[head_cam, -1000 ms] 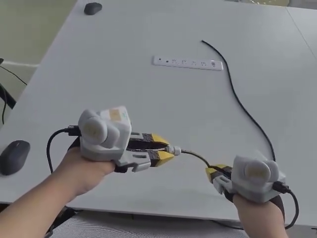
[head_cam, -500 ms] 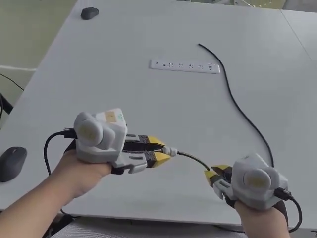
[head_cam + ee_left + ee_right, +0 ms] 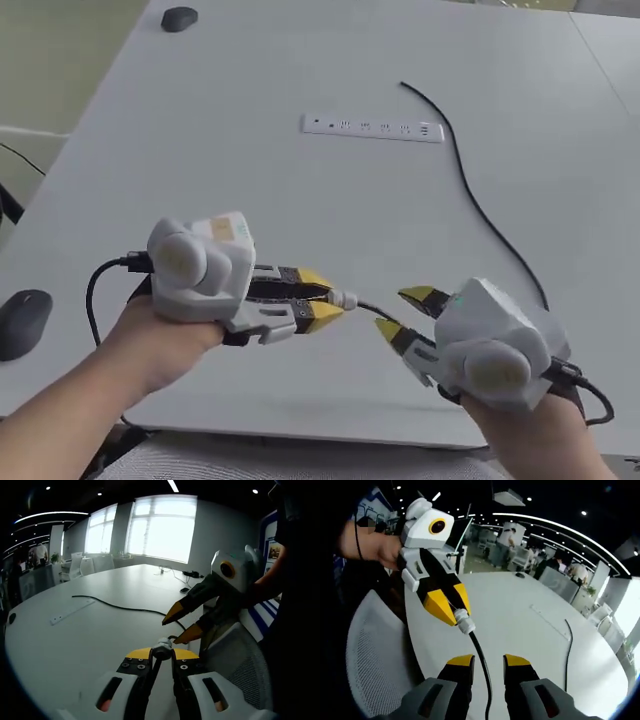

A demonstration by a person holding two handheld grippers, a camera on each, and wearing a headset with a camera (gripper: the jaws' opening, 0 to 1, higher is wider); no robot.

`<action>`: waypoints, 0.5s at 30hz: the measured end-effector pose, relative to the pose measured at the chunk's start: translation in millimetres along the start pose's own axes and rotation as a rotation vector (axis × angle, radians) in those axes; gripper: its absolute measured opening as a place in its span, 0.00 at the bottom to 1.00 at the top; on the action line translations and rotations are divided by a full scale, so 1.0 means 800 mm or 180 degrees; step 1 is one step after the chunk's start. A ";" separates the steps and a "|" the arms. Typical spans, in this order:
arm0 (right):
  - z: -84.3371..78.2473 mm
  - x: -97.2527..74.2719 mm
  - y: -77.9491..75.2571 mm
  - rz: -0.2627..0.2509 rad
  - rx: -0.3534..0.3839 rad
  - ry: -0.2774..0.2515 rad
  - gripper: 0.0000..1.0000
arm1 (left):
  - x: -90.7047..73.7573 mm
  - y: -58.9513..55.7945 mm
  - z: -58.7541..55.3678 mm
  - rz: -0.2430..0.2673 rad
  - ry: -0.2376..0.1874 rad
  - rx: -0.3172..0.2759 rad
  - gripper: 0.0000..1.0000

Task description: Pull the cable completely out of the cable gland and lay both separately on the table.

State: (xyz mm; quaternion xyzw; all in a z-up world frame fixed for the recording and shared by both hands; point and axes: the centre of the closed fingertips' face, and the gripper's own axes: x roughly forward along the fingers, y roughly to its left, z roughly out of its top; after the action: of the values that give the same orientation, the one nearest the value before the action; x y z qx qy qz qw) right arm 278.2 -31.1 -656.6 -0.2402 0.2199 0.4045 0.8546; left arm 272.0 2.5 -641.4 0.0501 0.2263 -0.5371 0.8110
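Observation:
My left gripper [image 3: 322, 301] is shut on a small white cable gland [image 3: 343, 298], held above the near edge of the white table [image 3: 250, 180]. A black cable [image 3: 480, 205] leaves the gland, passes between the jaws of my right gripper [image 3: 402, 312] and runs far across the table. The right gripper stands open around the cable, just right of the gland. In the left gripper view the gland [image 3: 162, 647] sits at my left gripper's [image 3: 161, 655] tips, with the open right gripper [image 3: 181, 623] beyond. In the right gripper view the cable [image 3: 481, 660] lies between the parted jaws of my right gripper [image 3: 488, 661], leading up to the gland [image 3: 464, 622].
A white power strip [image 3: 372, 128] lies mid-table beyond the grippers. One dark mouse [image 3: 180, 18] sits at the far left corner, another [image 3: 22, 322] near the left edge. A grey mesh chair [image 3: 375, 655] stands below the table's near edge.
My right gripper has opened, letting go of the cable, and has moved up and left toward the gland. The left gripper keeps its hold on the gland.

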 end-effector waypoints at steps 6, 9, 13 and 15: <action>0.012 0.009 0.009 0.0045 -0.0358 -0.0005 0.12 | 0.000 0.000 0.002 0.0002 -0.0018 -0.0015 0.15; 0.016 0.011 0.011 0.0057 -0.0449 -0.0025 0.10 | 0.001 -0.001 0.001 -0.0003 -0.0008 -0.0015 0.15; 0.019 0.012 0.014 0.0069 -0.0568 -0.0032 0.07 | 0.001 0.000 0.002 0.0004 -0.0022 -0.0016 0.15; 0.020 0.011 0.014 0.0060 -0.0599 -0.0055 0.04 | 0.001 0.001 0.004 0.0008 -0.0037 -0.0035 0.15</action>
State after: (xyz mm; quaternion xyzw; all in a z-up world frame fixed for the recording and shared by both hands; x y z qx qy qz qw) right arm 277.5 -10.3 -651.7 -0.3139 0.1758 0.4334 0.8263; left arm 273.6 0.9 -639.4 0.0427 0.2245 -0.5351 0.8133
